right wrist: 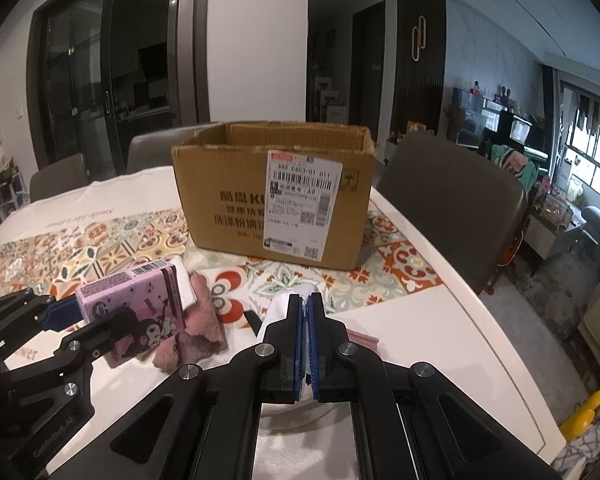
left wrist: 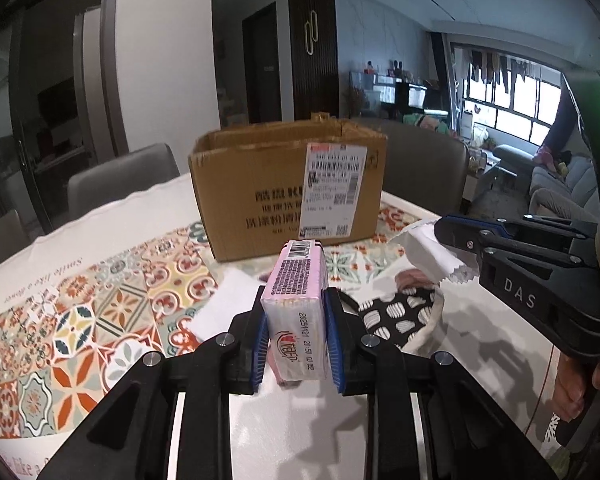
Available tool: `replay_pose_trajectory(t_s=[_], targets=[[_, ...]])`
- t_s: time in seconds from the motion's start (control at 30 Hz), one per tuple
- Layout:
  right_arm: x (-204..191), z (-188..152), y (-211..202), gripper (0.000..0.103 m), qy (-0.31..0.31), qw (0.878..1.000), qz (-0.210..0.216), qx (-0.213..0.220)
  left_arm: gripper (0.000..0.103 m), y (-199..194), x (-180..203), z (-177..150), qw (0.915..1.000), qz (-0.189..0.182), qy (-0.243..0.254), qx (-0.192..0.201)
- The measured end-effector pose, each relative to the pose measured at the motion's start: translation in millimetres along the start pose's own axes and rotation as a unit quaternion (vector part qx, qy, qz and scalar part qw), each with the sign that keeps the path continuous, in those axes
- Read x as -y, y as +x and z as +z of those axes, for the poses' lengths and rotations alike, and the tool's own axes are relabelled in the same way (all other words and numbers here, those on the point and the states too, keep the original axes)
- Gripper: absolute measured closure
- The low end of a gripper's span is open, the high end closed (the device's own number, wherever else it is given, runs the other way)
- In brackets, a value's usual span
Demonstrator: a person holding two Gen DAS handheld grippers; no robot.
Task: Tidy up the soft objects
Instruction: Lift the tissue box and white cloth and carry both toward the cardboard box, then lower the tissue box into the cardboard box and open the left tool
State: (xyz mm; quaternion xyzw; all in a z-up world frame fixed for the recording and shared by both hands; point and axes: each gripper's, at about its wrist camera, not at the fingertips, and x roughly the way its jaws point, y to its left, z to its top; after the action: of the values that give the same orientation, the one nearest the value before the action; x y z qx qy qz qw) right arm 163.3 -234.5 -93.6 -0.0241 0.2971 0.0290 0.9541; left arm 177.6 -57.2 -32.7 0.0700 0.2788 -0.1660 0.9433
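Note:
My left gripper (left wrist: 296, 320) is shut on a pink tissue pack (left wrist: 298, 300) and holds it above the table, in front of the open cardboard box (left wrist: 288, 192). The pack also shows in the right wrist view (right wrist: 140, 304), held by the left gripper (right wrist: 100, 320). My right gripper (right wrist: 308, 340) is shut on a white soft packet (right wrist: 296, 296); in the left wrist view that packet (left wrist: 428, 252) hangs from the right gripper (left wrist: 460, 248). A black-and-white patterned cloth (left wrist: 400, 316) and a pink fuzzy cloth (right wrist: 200, 320) lie on the table.
The cardboard box (right wrist: 276, 192) stands on a patterned tablecloth (left wrist: 100, 300) at the table's middle. Grey chairs (right wrist: 452, 208) stand behind and right of the table. A flat white item (left wrist: 224, 304) lies near the left gripper. The table's right edge (right wrist: 480, 320) drops to the floor.

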Motion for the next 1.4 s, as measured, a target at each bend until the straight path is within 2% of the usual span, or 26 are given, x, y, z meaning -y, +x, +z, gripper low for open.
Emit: replay_pose_trajectory(t_s=[0.63,1.4], targets=[[3,37,-35,0.099,0.009,0.997,0.02,0.069,0.077,-31,-1,46,0.9976,0.026,0.004,0.063],[0,105,-43,0.099,-0.005,0.988,0.025,0.155,0.077,-31,-20,109,0.9893,0.047,0.008,0.138]])
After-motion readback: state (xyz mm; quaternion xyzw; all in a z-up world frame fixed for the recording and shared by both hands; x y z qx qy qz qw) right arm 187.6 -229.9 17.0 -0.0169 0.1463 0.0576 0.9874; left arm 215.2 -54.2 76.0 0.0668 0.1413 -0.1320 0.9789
